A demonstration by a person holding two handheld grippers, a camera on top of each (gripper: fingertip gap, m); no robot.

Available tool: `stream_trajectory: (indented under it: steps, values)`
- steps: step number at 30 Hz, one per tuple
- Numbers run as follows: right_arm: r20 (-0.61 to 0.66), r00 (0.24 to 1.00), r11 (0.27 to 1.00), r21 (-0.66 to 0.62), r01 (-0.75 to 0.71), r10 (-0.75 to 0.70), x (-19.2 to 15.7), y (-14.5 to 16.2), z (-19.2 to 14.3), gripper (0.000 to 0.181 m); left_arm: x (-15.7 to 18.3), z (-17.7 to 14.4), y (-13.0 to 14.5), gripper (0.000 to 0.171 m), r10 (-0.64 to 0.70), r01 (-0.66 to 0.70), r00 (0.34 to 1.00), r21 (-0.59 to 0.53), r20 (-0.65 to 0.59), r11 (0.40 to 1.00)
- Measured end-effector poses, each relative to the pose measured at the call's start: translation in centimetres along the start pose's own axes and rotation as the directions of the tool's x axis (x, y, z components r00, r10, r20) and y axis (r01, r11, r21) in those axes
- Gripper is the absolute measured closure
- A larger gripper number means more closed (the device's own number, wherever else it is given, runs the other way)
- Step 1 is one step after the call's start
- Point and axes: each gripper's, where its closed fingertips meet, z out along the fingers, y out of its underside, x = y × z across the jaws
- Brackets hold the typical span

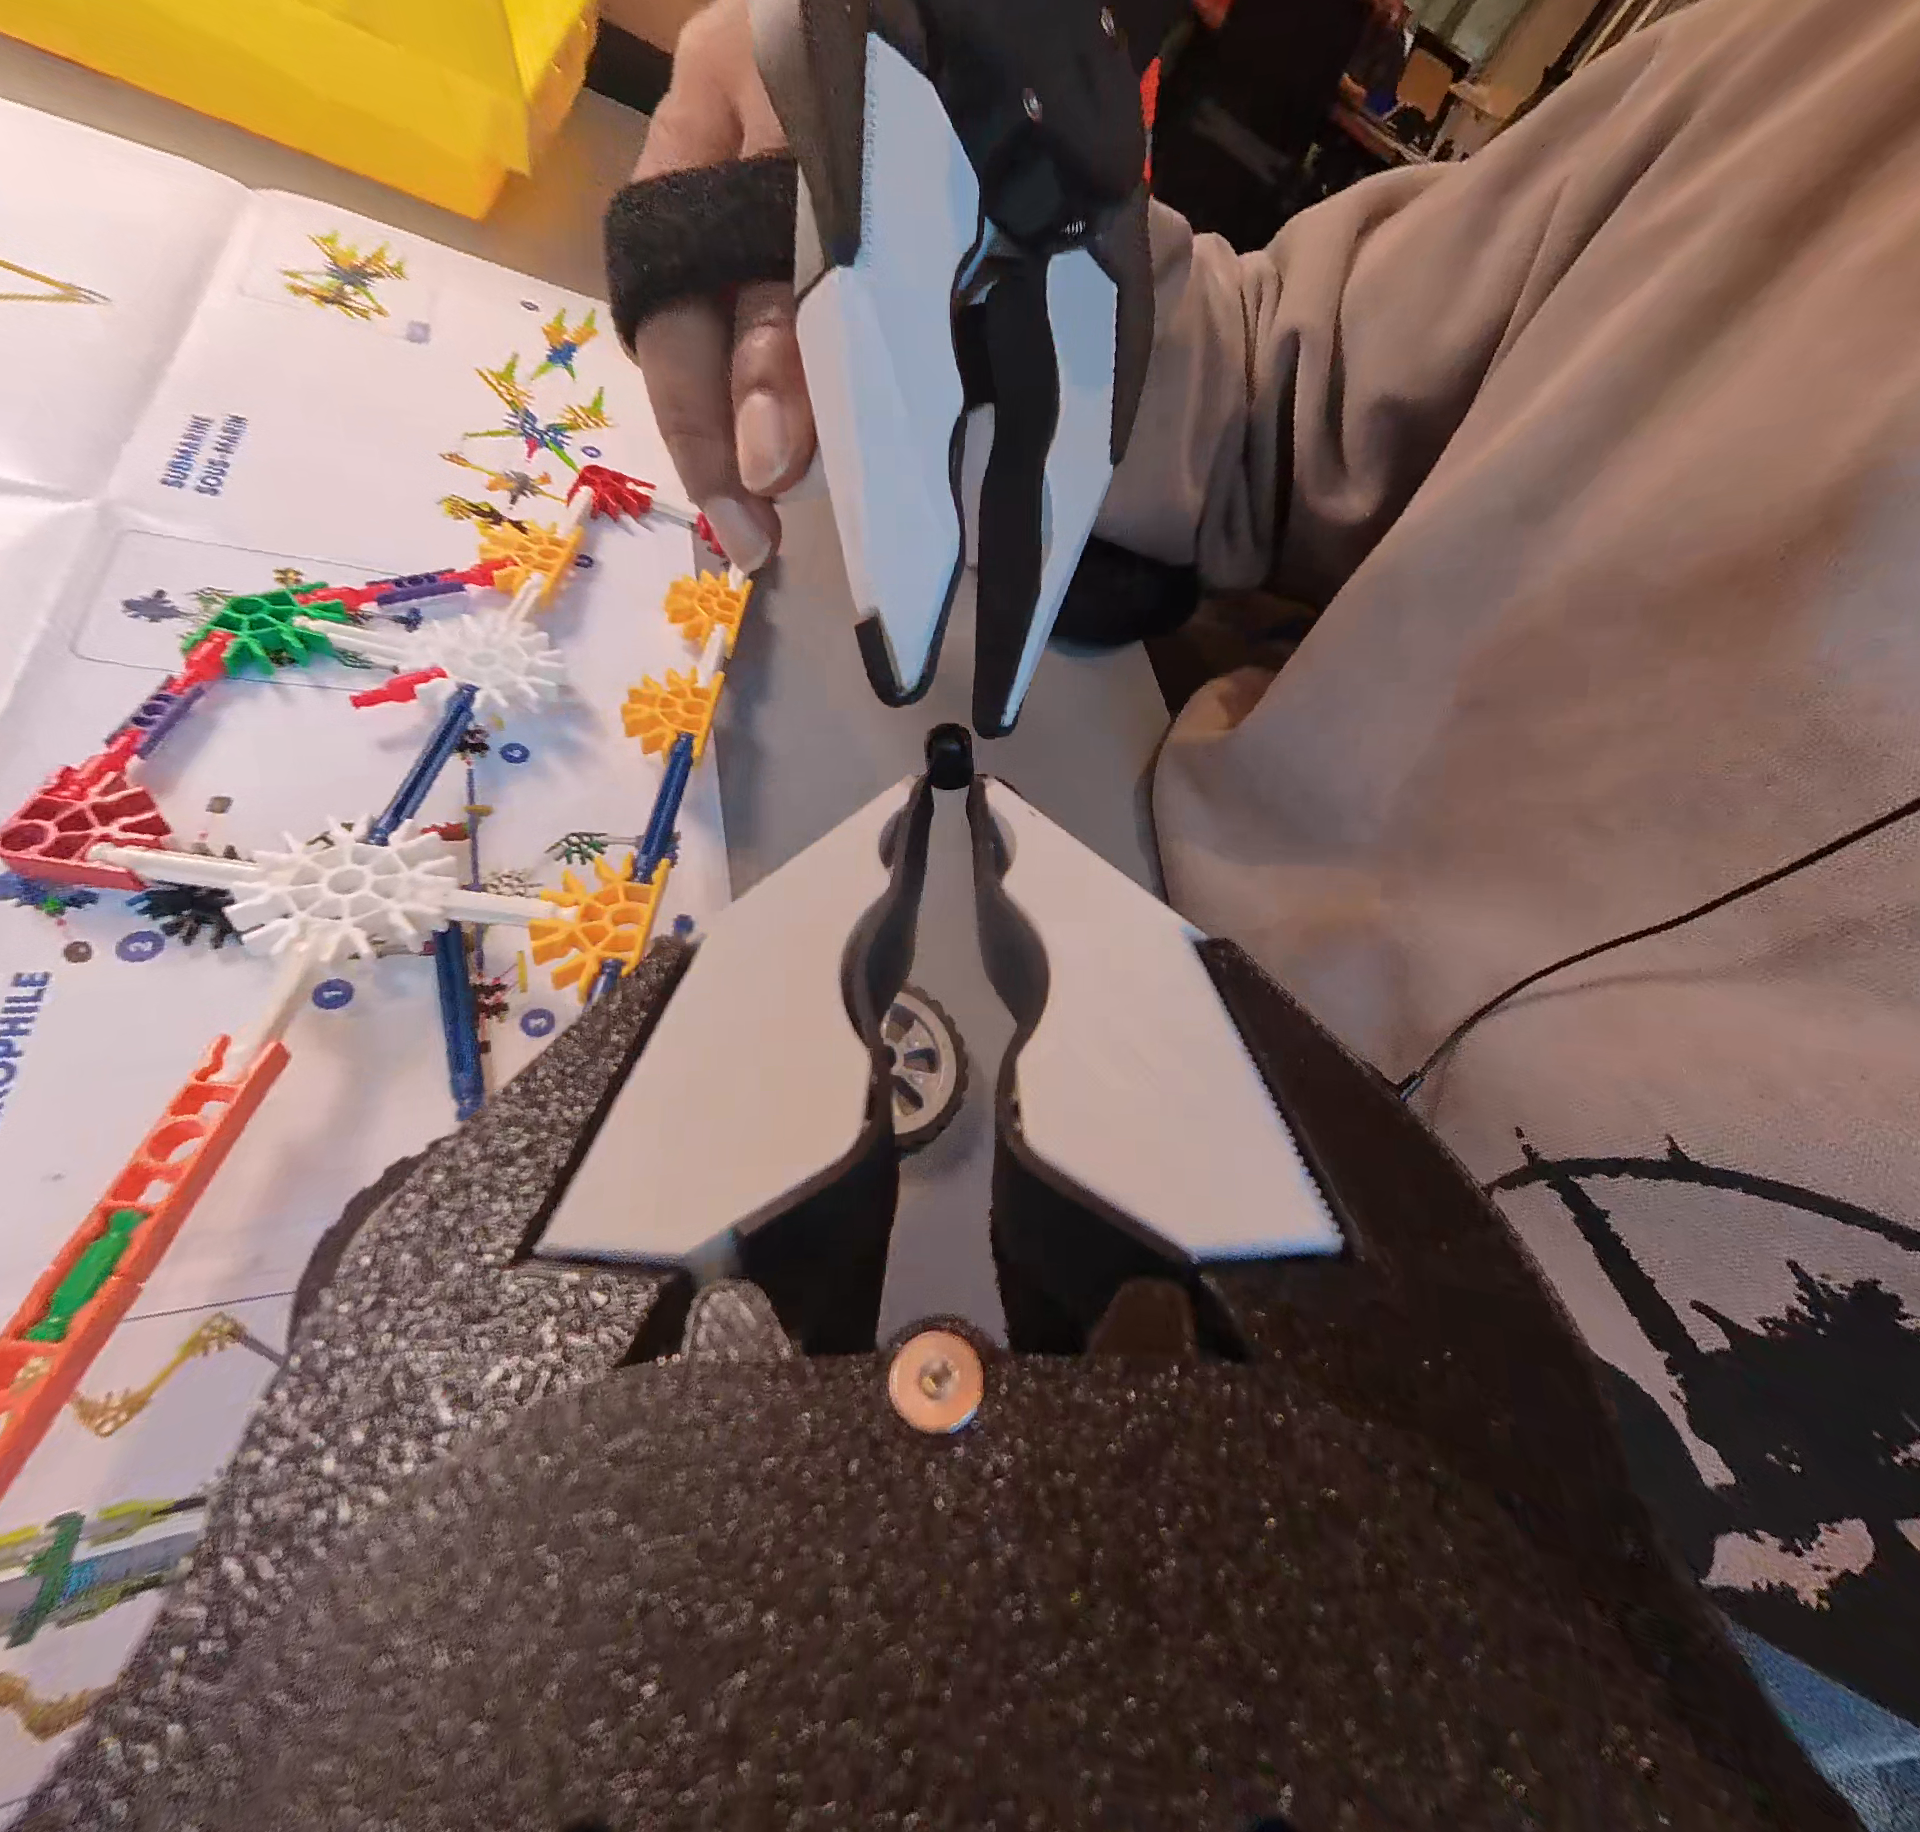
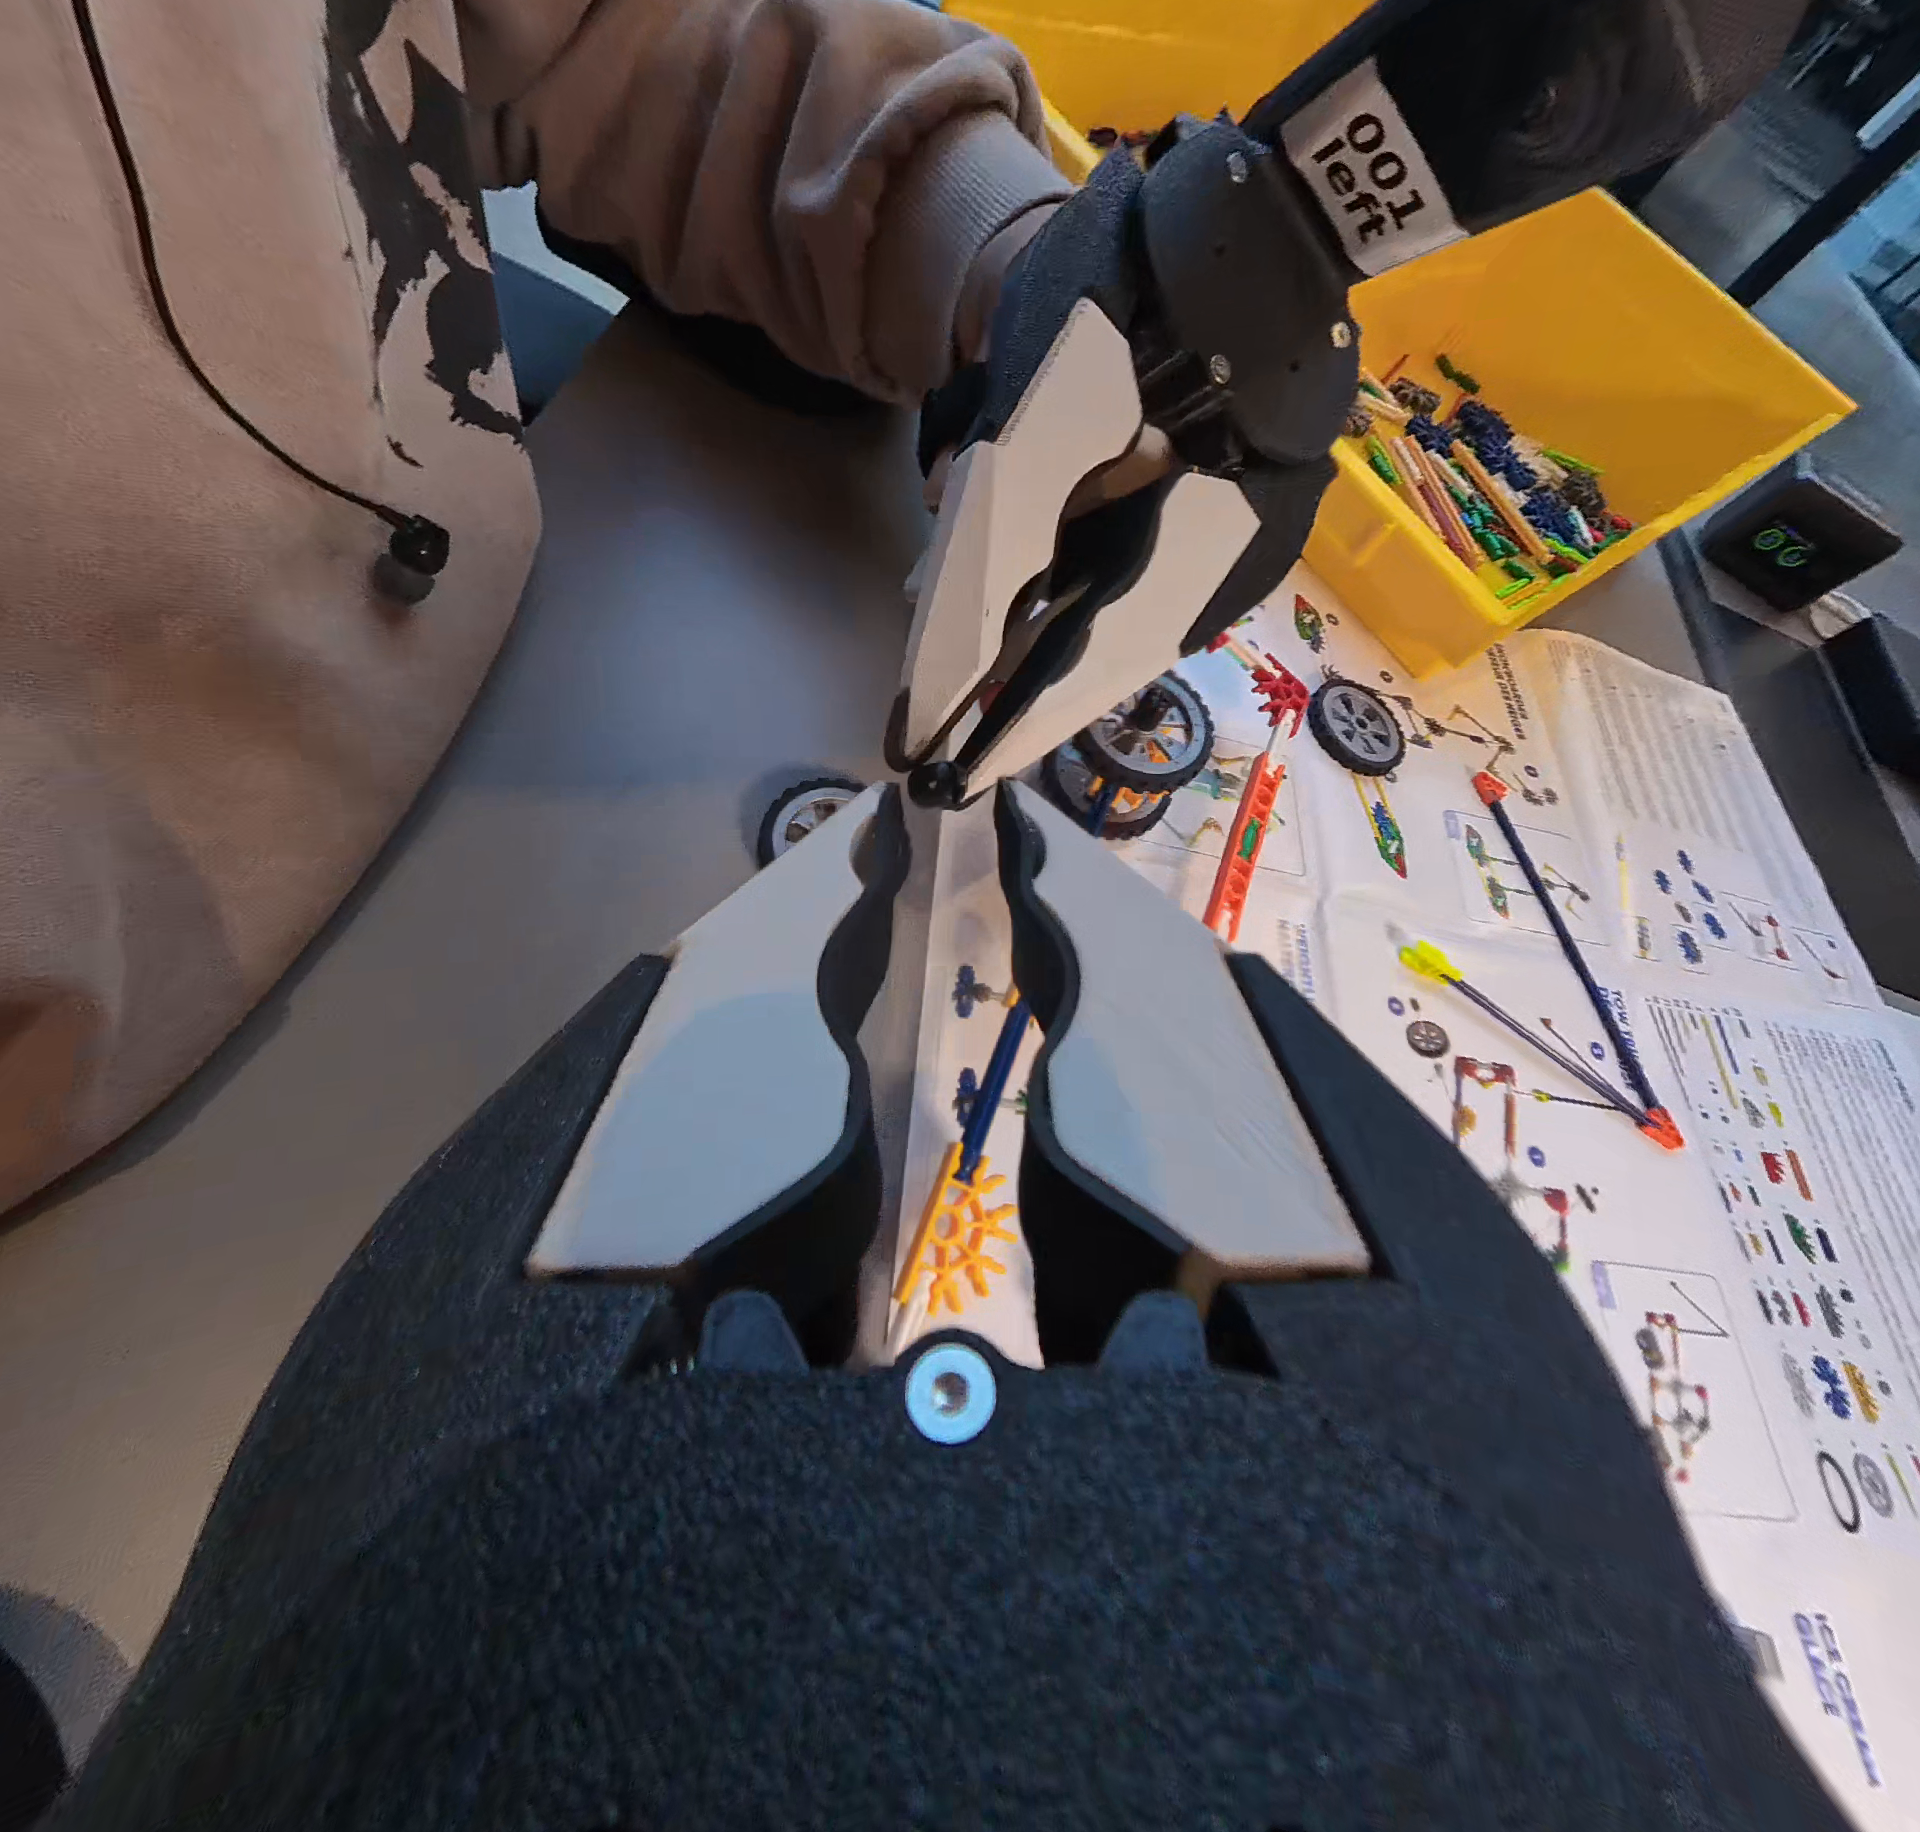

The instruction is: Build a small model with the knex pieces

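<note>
1. Your left gripper (image 1: 943,780) has its jaws pinched on a small black peg (image 1: 948,749), held above the tabletop's (image 1: 831,743) near edge.
2. Your right gripper (image 2: 940,795) has its jaws slightly parted, tips flanking the peg head without gripping.
3. The peg looks light, rigid and slippery; grip its knobbed head squarely.
4. A wheel (image 1: 920,1065) lies below; the rod-and-connector frame (image 1: 416,774) rests on the instruction sheet (image 1: 260,452).

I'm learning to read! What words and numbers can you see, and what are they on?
I don't copy writing; here's where it sits.
White sticker on the black-and-white left tool gripping a small black peg: short print.
White folded paper instruction sheet: blue headings, numbered dots, tiny print.
Small black device with green glowing marks: too blurred.
</note>
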Motion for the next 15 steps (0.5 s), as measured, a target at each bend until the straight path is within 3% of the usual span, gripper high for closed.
stream_trajectory:
  steps: [8, 15]
  values:
    - [0.079, 0.996, 0.997, -0.063, 0.048, -0.043, -2.1, 0.4, 1.3, 0.17, 1.0, 0.6, 1.9, 0.166, -0.005, -0.001, 0.998, -0.103, -0.06, 0.995]
    - [0.1, 0.993, 0.991, -0.104, 0.08, -0.07, -2.9, 1.1, 2.1, 0.173, 1.3, 0.7, 2.4, 0.167, -0.016, 0.006, 0.996, -0.127, -0.082, 0.992]
